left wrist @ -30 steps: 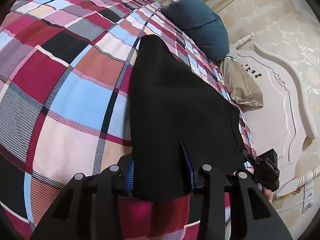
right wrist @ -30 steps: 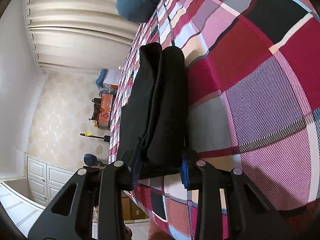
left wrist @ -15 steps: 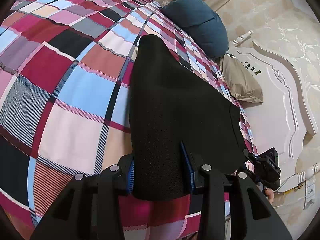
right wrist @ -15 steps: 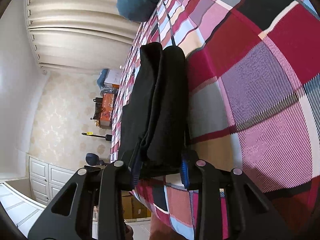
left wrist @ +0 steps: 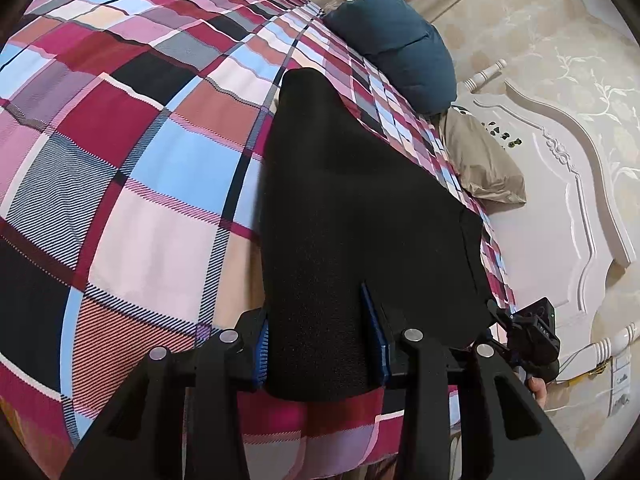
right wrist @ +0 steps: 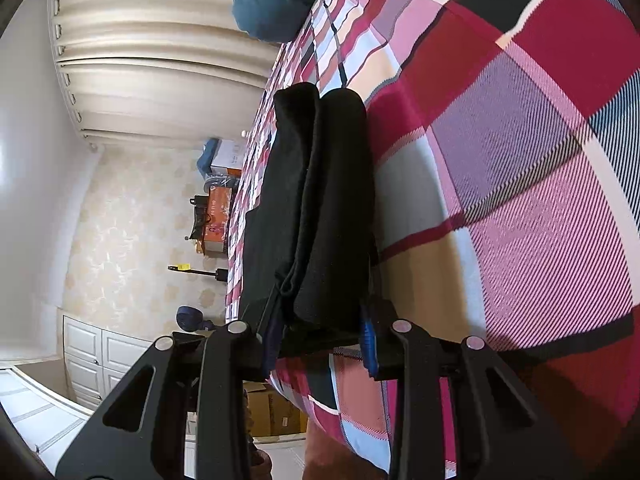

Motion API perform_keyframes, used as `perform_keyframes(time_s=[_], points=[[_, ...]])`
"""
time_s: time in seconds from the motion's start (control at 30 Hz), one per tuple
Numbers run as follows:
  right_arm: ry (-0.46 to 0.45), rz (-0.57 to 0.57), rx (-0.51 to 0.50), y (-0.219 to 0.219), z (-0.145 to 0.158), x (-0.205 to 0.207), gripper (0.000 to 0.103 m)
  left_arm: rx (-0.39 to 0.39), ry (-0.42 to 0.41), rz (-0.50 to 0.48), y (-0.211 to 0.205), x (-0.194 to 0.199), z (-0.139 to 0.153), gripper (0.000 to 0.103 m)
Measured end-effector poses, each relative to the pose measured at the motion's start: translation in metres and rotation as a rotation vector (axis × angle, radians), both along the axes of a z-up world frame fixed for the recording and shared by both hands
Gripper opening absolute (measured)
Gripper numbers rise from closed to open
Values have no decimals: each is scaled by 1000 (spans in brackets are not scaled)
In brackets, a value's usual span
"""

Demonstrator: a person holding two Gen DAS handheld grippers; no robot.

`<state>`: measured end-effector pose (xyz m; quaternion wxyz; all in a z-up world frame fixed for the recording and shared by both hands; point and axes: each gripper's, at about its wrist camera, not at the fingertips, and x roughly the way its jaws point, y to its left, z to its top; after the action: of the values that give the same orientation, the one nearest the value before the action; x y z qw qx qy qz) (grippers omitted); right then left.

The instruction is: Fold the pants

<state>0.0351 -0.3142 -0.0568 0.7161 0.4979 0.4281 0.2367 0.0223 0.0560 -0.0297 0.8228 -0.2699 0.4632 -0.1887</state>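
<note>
The black pants lie folded in a long thick stack on the plaid bedspread. My left gripper is shut on the near end of that stack, blue pads pressing both sides. In the right wrist view the same pants show as stacked layers seen edge-on, and my right gripper is shut on their near end too. At the right of the left wrist view the right gripper's body sits beside the pants' far corner.
A dark blue pillow and a beige pillow lie by the white headboard. Beyond the bed's edge are curtains, boxes and a white cabinet on the floor side.
The left wrist view shifts slightly over the bedspread; the pants stay clamped in both grippers and keep their shape.
</note>
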Motion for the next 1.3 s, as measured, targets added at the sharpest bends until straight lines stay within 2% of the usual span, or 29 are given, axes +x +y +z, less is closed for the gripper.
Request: perform_keyframes(time_s=[1.2, 1.3], points=[[0, 7, 19, 3, -5, 1, 31, -4, 0, 0, 4, -7, -3, 40], [7, 7, 19, 2, -7, 3, 38, -26, -24, -8, 7, -9, -4, 44]])
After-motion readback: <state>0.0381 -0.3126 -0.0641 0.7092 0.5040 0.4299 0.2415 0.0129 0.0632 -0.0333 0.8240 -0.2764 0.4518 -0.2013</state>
